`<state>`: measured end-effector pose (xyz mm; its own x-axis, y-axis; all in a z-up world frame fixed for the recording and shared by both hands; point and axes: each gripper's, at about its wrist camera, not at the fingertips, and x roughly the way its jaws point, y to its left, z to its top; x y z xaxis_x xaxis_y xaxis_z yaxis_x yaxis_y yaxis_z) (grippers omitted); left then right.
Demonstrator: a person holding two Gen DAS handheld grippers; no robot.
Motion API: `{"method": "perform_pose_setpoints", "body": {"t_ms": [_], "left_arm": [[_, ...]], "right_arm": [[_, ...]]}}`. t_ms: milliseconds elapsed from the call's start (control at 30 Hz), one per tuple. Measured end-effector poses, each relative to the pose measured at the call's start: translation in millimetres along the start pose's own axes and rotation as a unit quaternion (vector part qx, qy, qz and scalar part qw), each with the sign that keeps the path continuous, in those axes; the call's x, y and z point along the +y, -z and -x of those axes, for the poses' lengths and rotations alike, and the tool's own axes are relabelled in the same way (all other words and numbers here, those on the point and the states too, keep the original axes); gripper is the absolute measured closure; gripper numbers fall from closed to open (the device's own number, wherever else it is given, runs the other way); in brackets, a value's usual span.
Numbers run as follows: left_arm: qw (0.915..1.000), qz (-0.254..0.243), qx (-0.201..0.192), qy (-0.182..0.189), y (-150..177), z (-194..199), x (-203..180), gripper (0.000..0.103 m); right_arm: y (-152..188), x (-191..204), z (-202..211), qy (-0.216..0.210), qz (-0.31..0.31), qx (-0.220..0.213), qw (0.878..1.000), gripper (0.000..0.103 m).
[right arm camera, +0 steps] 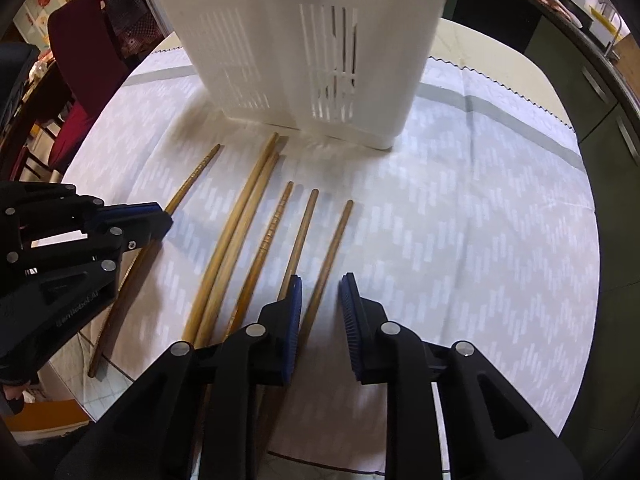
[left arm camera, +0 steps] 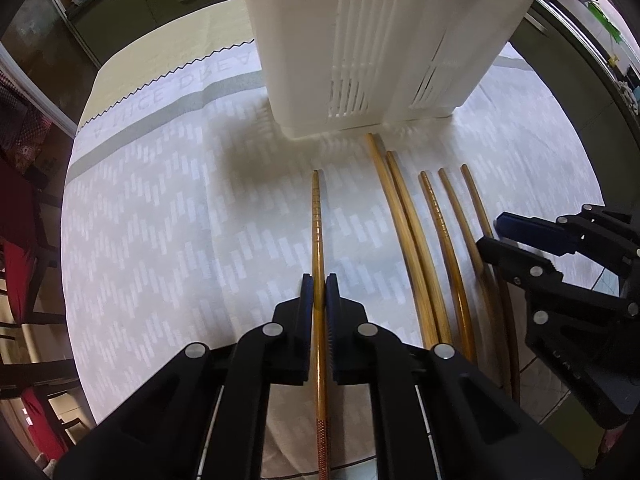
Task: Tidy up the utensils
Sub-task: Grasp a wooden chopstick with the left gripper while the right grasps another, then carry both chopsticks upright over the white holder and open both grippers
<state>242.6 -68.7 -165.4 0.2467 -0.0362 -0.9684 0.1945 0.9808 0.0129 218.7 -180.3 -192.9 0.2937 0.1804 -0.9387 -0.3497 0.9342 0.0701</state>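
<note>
My left gripper [left arm camera: 319, 282] is shut on a ridged brown chopstick [left arm camera: 318, 224] that points toward the white slotted utensil holder [left arm camera: 352, 40]. Several more wooden chopsticks [left arm camera: 404, 216] lie side by side to its right. In the right wrist view my right gripper [right arm camera: 320, 284] is open, low over the cloth, with the rightmost chopstick [right arm camera: 332, 248] between its blue pads. The holder [right arm camera: 304, 40] stands just beyond the chopstick tips. The left gripper [right arm camera: 164, 216] shows at the left edge, closed on the leftmost chopstick [right arm camera: 192, 178].
A white patterned cloth [right arm camera: 480, 220] covers the round table; its near edge lies just below the grippers. A red chair [right arm camera: 80, 92] stands at the table's left, dark cabinets [right arm camera: 592, 112] at the right.
</note>
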Motion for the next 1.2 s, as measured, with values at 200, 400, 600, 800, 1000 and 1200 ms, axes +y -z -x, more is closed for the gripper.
{"method": "perform_pose_setpoints", "body": {"t_ms": [200,400,600,800,1000,1200], "left_arm": [[0.9999,0.011,0.001,0.01,-2,-1,7,0.096],[0.9996,0.02,-0.001,0.021,1,1,18,0.097],[0.9982,0.036,-0.031,0.036,6,25,38,0.097],[0.9957,0.039,-0.07,0.047,17,59,46,0.097],[0.9918,0.03,-0.113,0.051,34,100,42,0.097],[0.9867,0.021,-0.154,0.046,48,136,36,0.097]], "right_arm": [[-3,2,-1,0.011,0.003,-0.007,1.0,0.095],[-2,-6,11,-0.019,-0.016,-0.029,0.999,0.097],[8,-21,59,-0.045,-0.027,-0.091,0.994,0.097],[27,-30,103,-0.061,-0.035,-0.151,0.986,0.097],[43,-40,132,-0.071,-0.047,-0.184,0.979,0.097],[62,-45,157,-0.077,-0.052,-0.213,0.973,0.097]]}}
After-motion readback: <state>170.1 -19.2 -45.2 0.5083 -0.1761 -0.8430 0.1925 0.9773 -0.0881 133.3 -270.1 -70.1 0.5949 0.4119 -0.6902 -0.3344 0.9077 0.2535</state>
